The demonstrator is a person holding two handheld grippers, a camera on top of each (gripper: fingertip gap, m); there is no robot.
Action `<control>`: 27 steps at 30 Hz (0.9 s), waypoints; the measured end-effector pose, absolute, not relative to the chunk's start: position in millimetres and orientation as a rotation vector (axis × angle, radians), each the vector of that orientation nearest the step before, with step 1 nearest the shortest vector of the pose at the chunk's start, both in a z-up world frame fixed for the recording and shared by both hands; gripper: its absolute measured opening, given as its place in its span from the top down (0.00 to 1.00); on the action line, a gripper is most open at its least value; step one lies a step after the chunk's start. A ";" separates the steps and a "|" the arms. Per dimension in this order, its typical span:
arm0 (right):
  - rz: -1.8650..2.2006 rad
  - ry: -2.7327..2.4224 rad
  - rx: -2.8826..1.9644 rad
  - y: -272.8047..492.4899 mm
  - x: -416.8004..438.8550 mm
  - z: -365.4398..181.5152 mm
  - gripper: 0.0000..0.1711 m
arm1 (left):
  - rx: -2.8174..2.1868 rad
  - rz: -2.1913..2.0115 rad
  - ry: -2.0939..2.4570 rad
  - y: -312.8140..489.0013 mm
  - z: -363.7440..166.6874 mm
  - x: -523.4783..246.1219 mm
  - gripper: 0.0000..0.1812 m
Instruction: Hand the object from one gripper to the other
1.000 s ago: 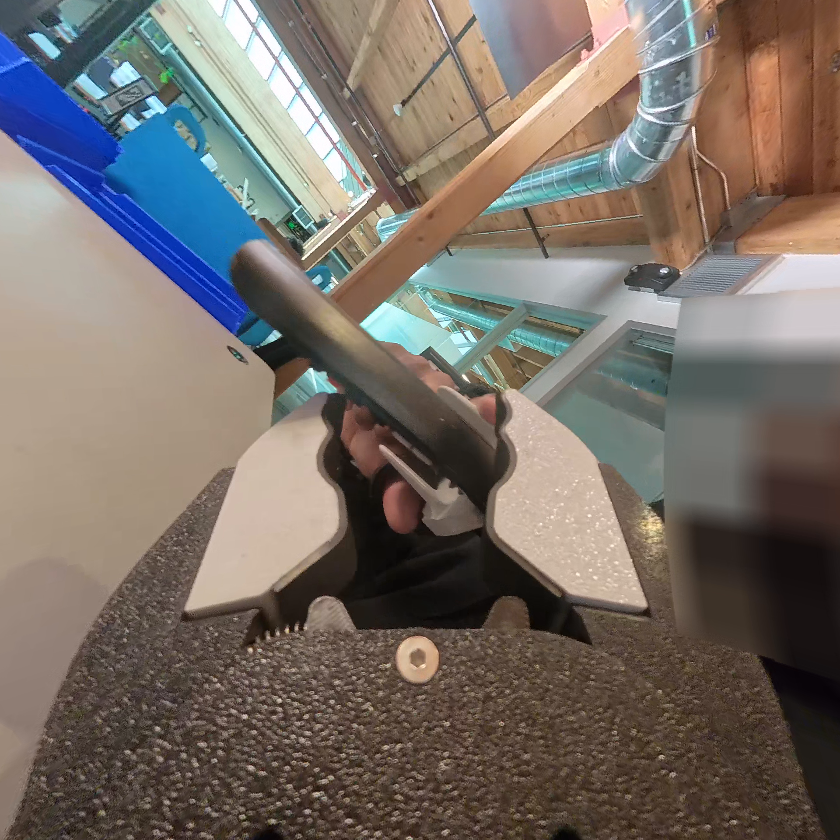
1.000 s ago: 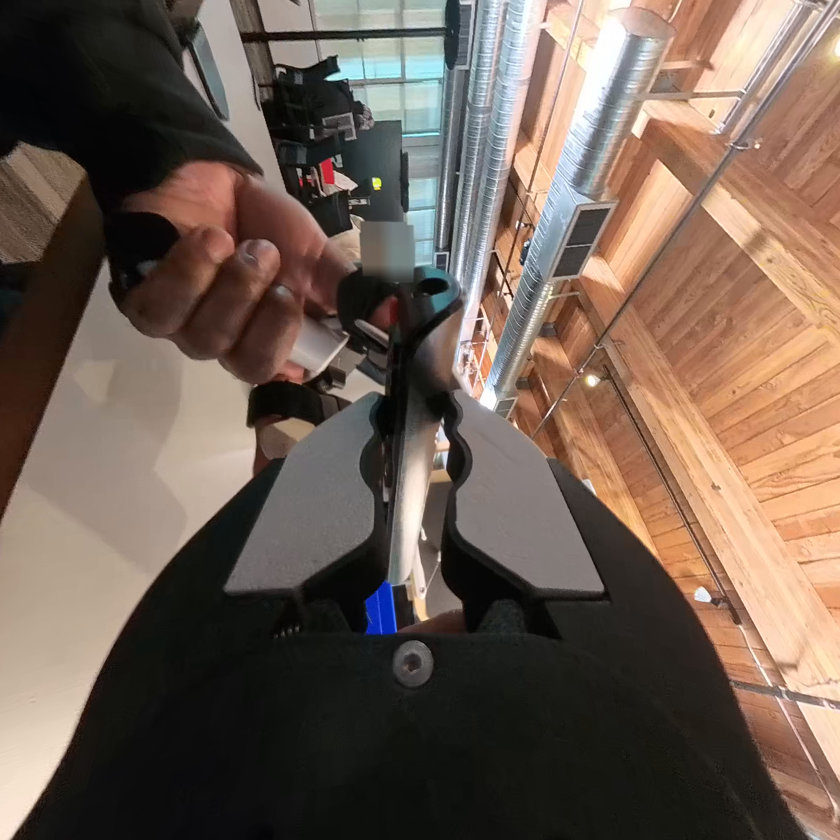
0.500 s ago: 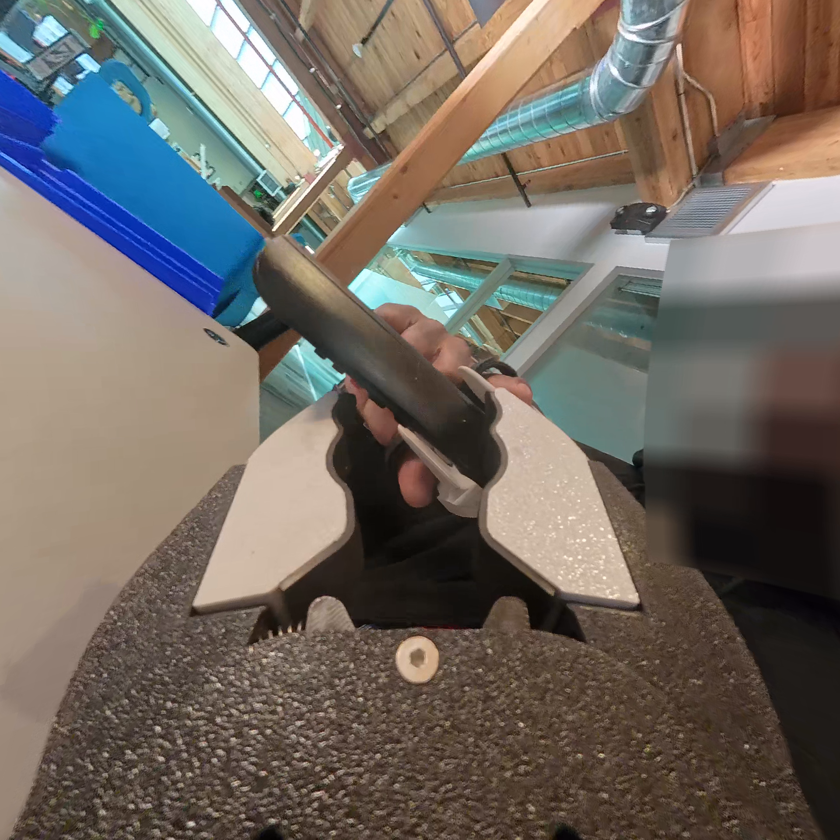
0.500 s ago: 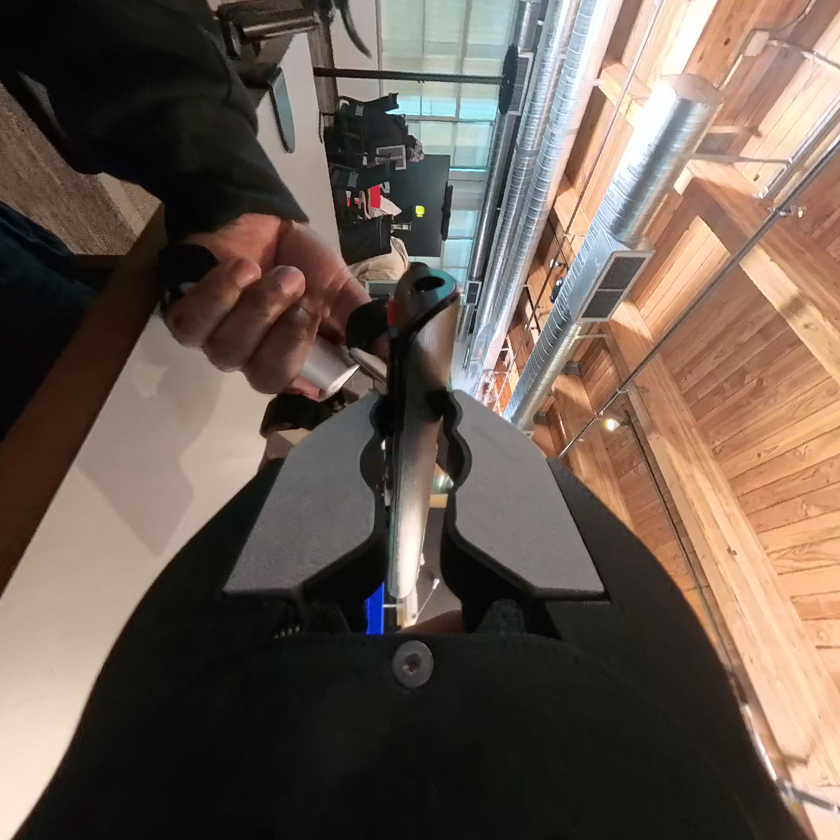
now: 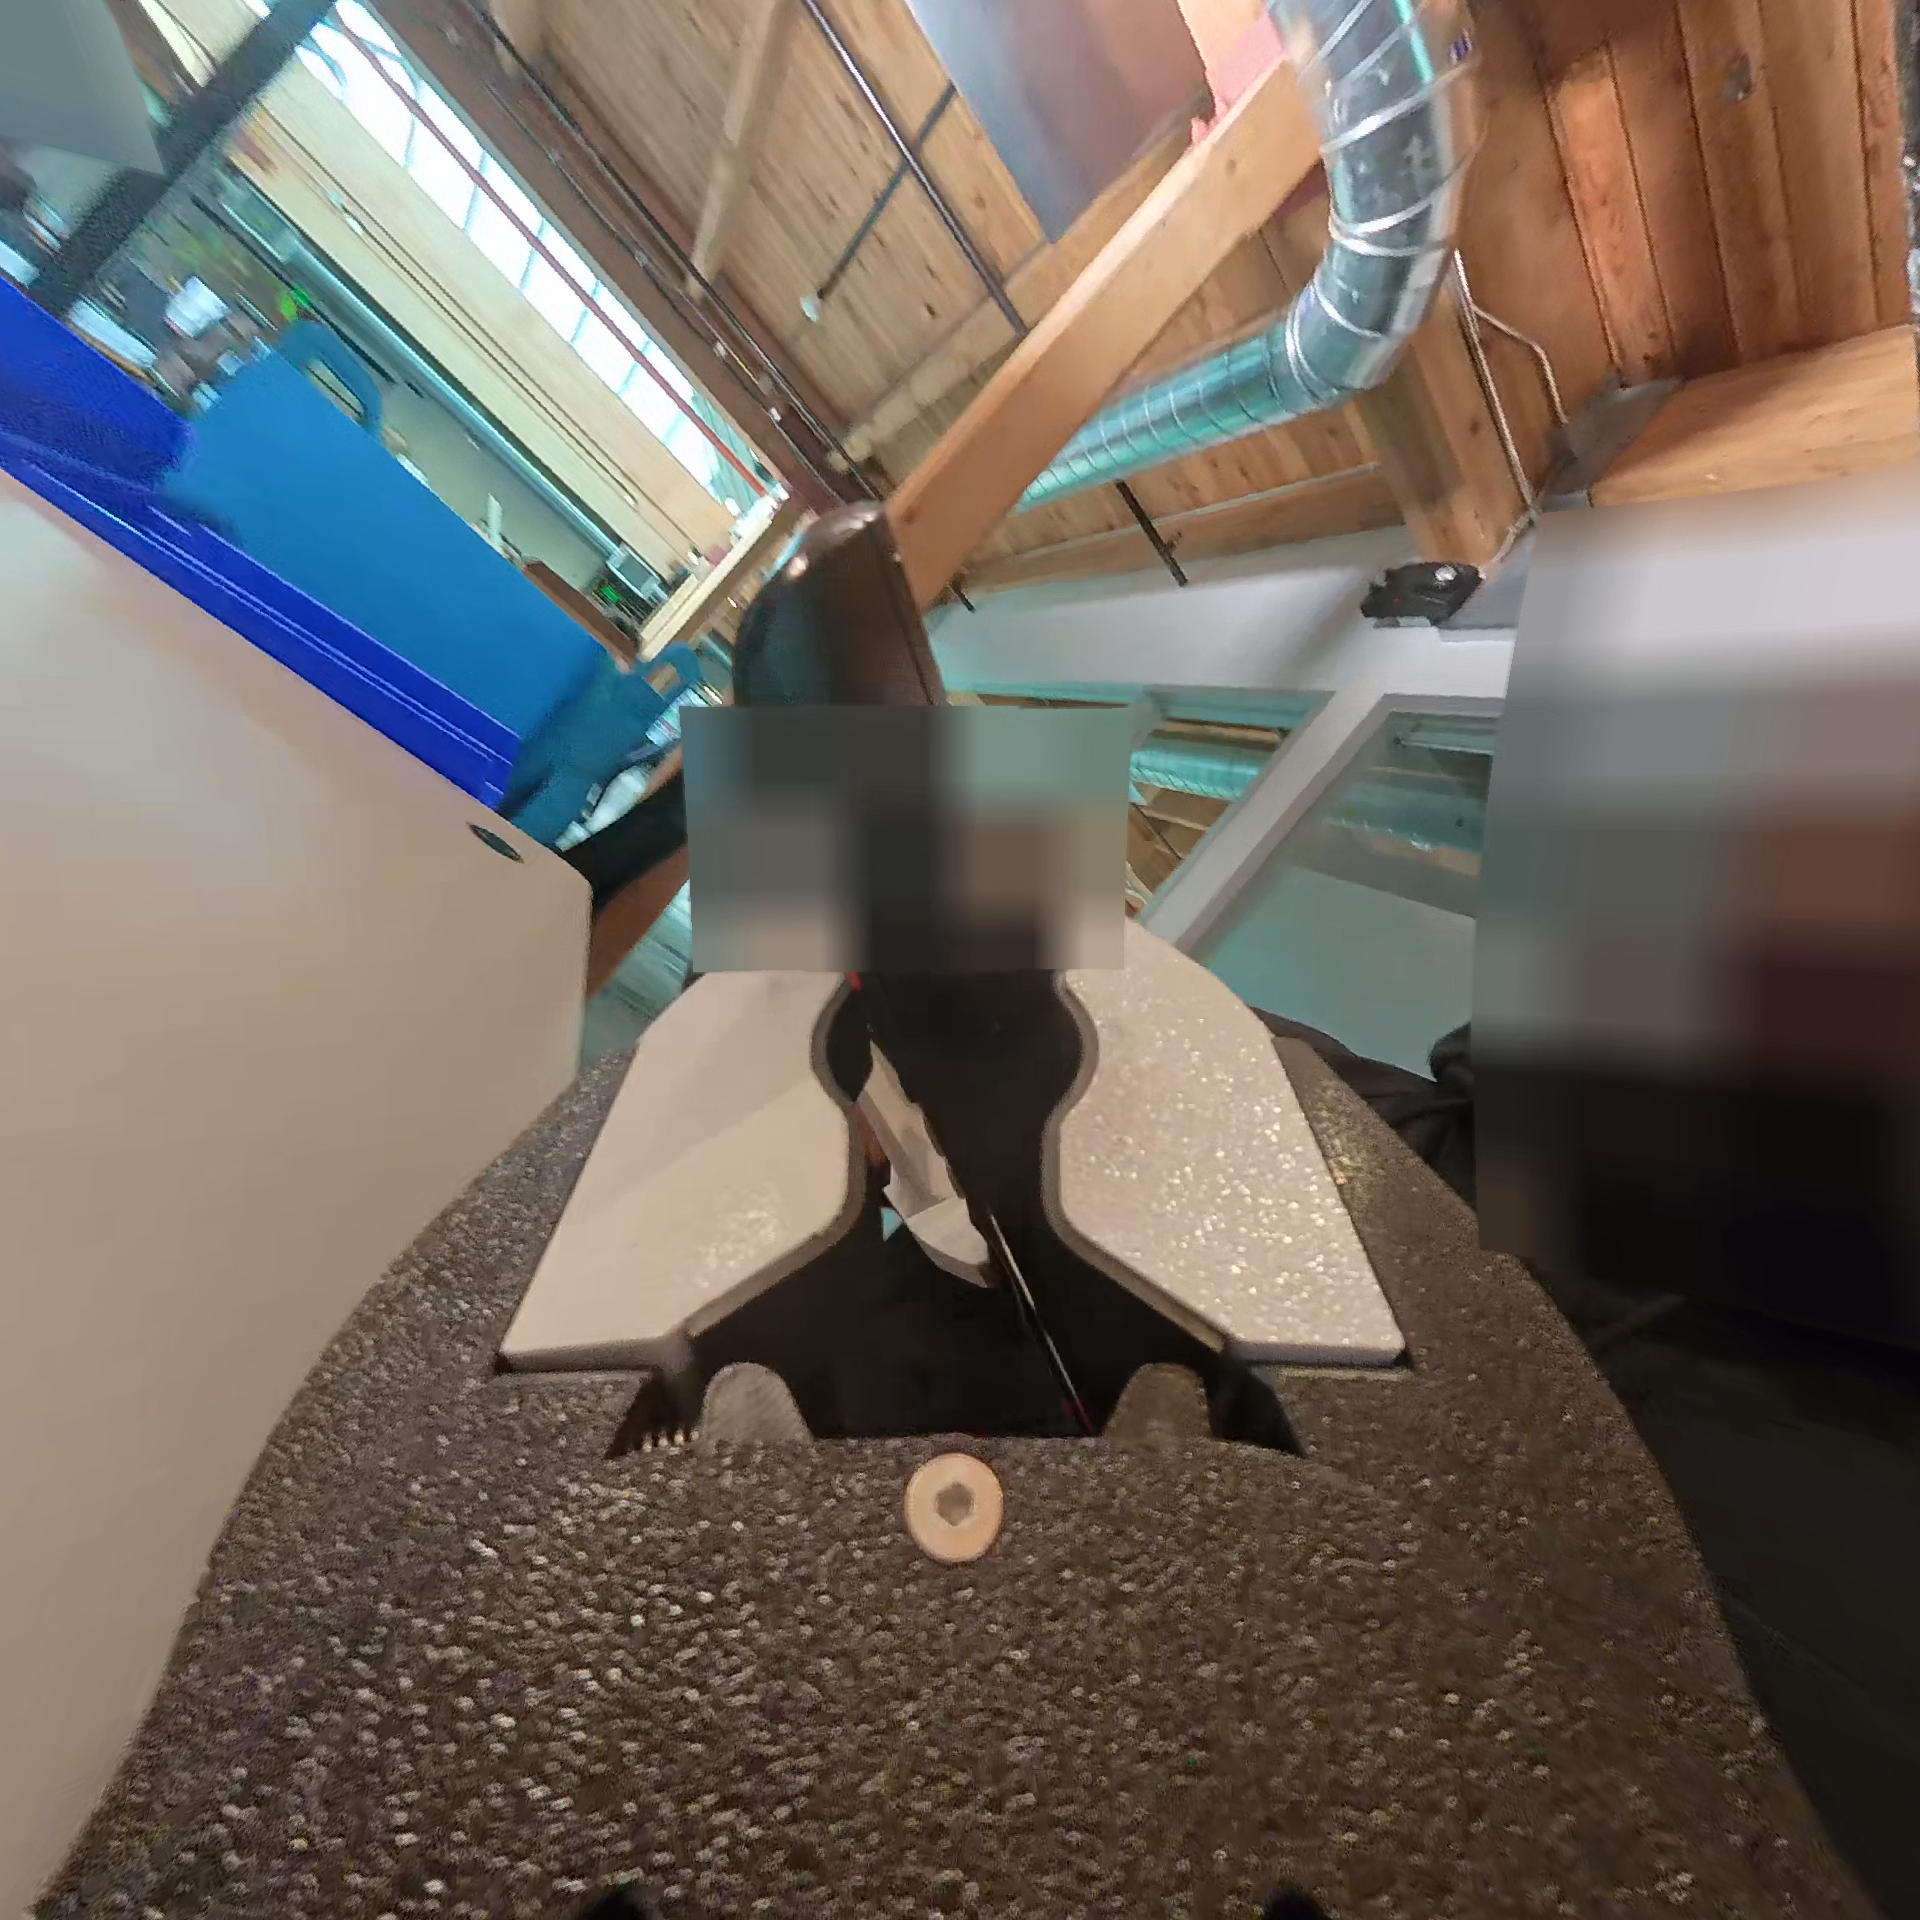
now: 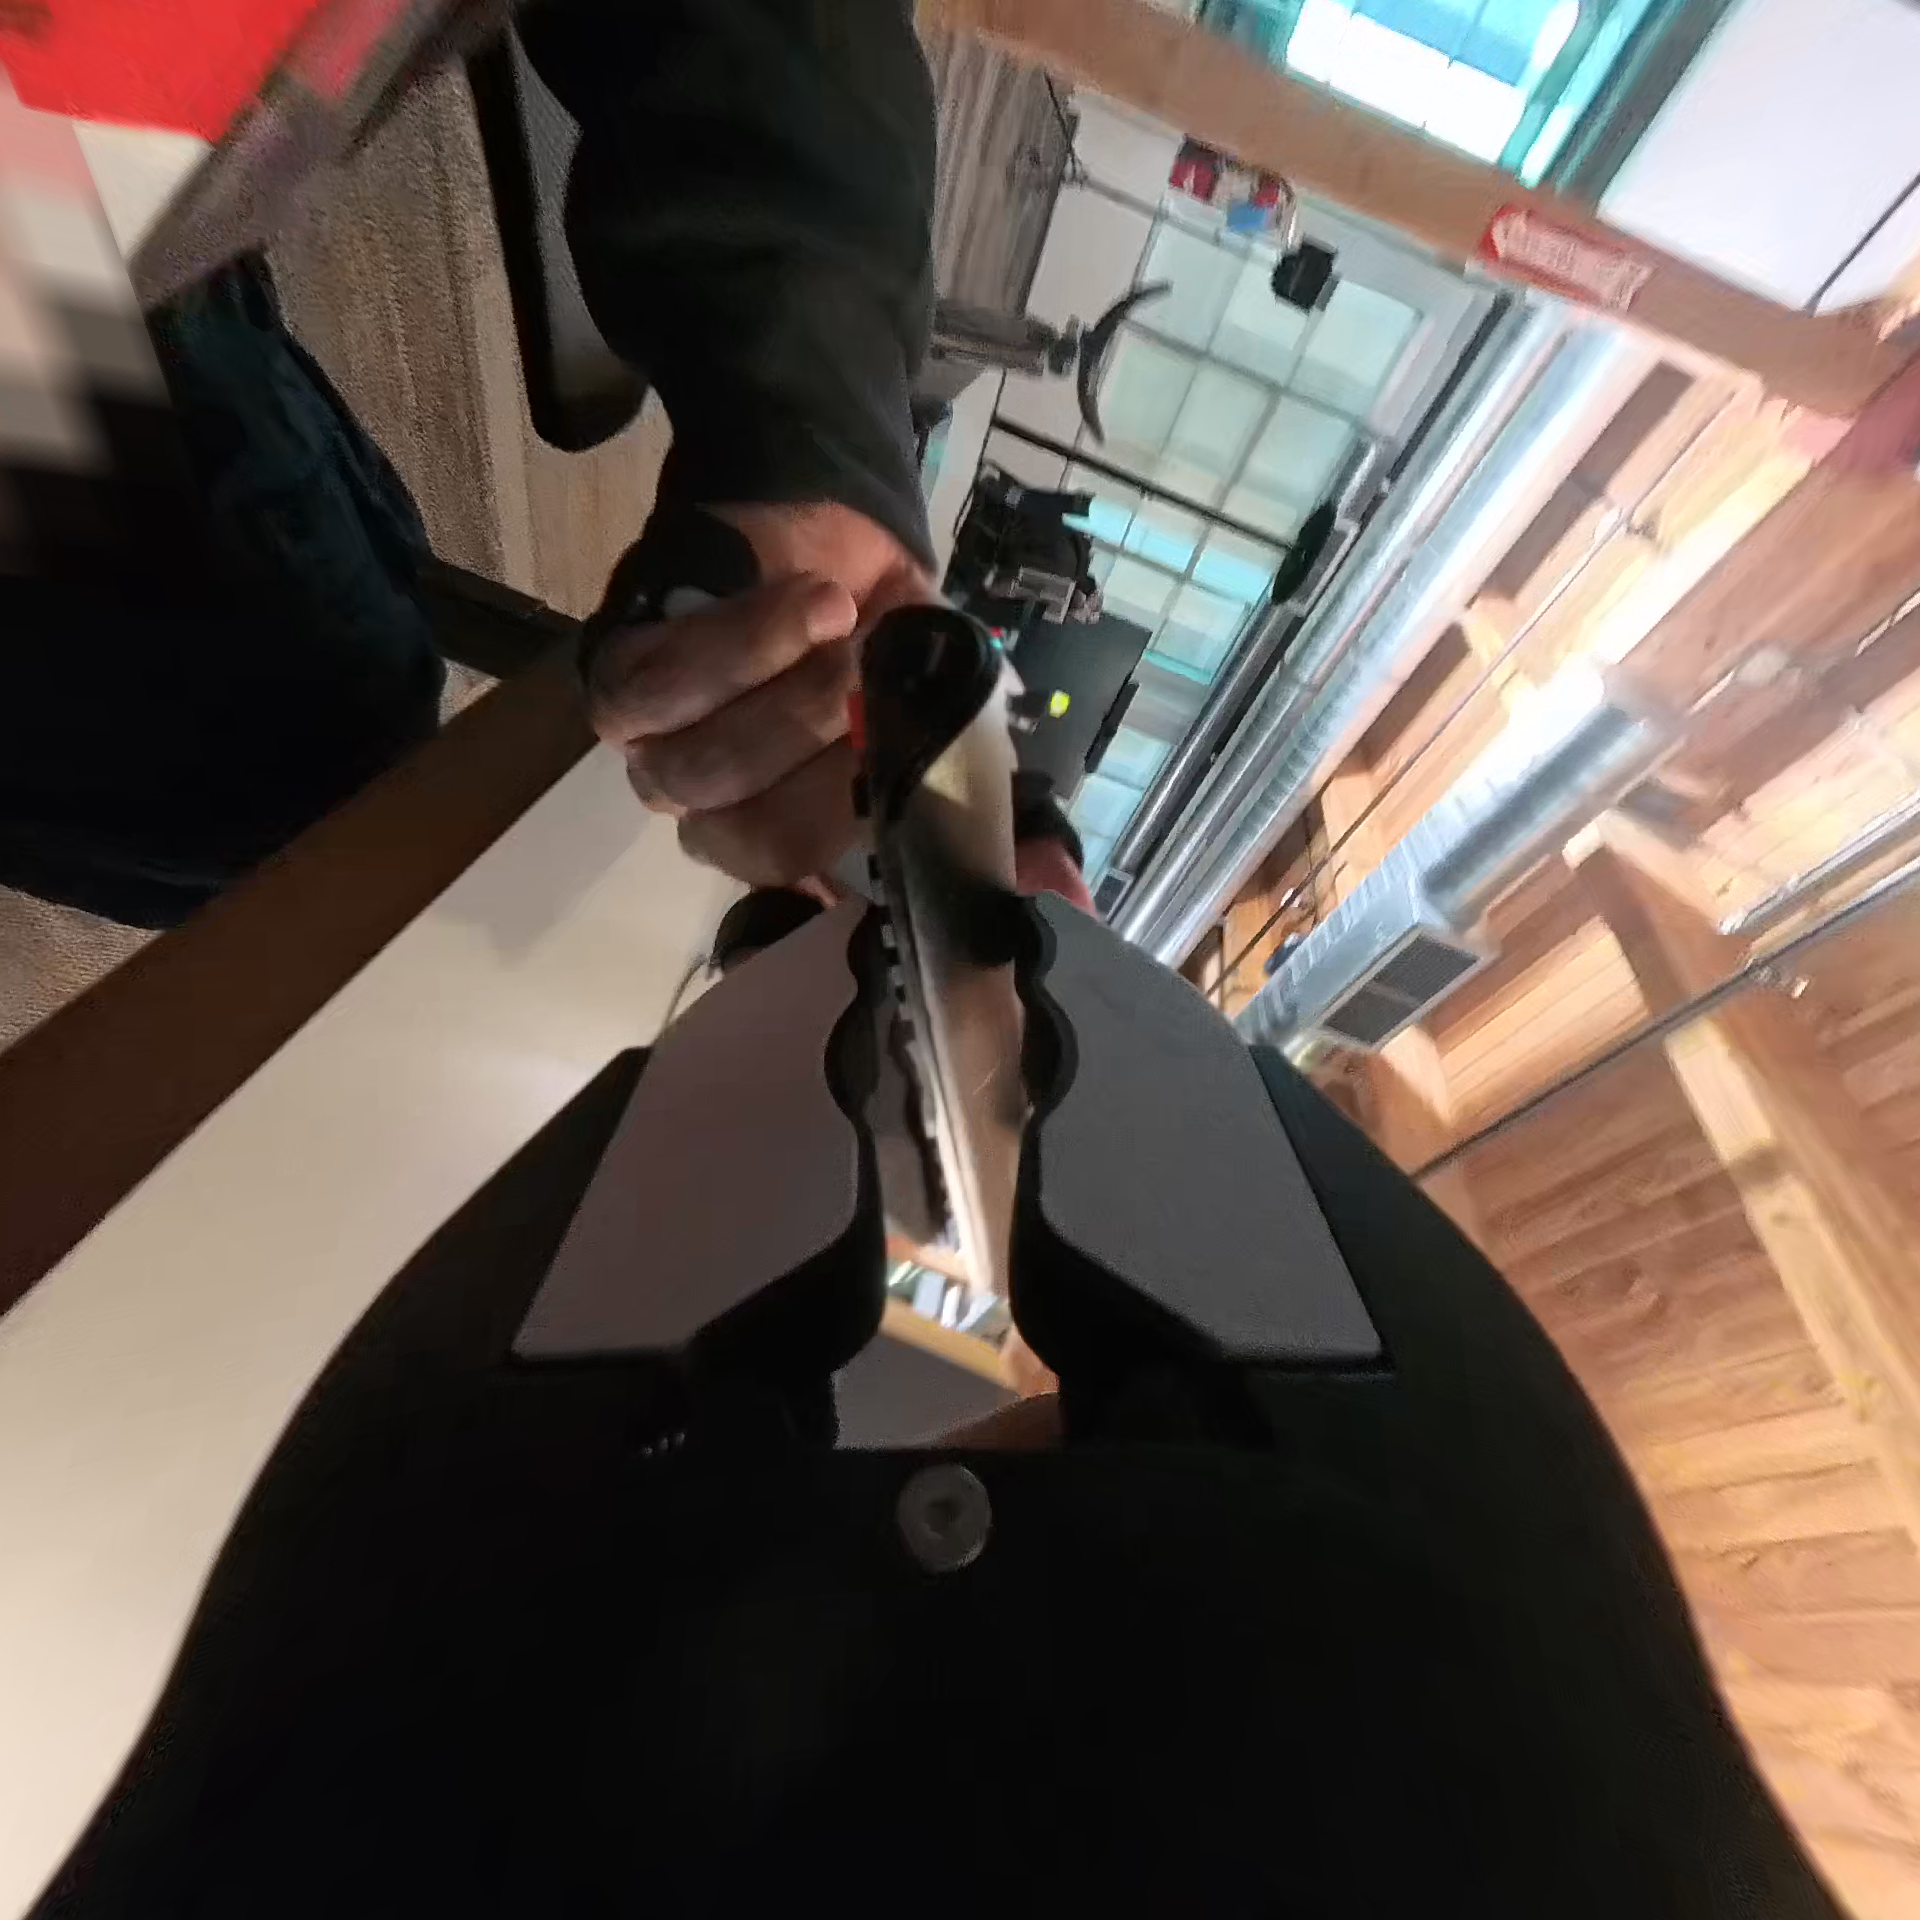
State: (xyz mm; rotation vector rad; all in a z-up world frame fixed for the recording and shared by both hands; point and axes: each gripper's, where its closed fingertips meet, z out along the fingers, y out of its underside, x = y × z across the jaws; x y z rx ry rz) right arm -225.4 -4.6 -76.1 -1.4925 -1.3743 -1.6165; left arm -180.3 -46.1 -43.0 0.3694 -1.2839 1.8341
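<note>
The tool is up in the air, off the counter, running lengthwise between the fingers of the right hand-held gripper. Its black end, with a hole through it, sticks out past the fingertips, and a shiny metal side faces the right finger. The two dark fingers stand narrow and press the tool from both sides, so this hand-held gripper is holding it, though the picture is smeared.

In the left wrist view the rounded dark end of the tool rises above a blurred patch. Below the patch a dark length of it passes down between the pale fingers of the left hand-held gripper. Those fingers stand fairly close together, but the patch covers their tips and I cannot tell whether they grip the tool or only flank it. A small white piece shows in the gap beside the left finger.

Just behind the tool's black end in the right wrist view, a hand in a dark sleeve is closed around something dark. Below it lies the white counter with its brown wooden edge. The counter also fills the left side of the left wrist view, with blue bins beyond its far edge. Overhead are wooden beams and a silver duct.
</note>
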 end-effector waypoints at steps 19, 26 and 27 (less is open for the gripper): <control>-1.416 -0.023 -1.498 -68.3 -172.3 -69.2 0.65 | 0.797 2.762 -0.752 26.7 -4.1 -125.7 0.86; -1.417 -0.066 -1.511 -48.8 -177.4 -72.7 0.59 | 0.732 2.779 -0.662 3.8 -9.7 -149.1 0.86; -1.430 -0.072 -1.520 -47.9 -176.5 -74.2 0.59 | 0.724 2.761 -0.680 -0.3 -10.7 -150.1 0.86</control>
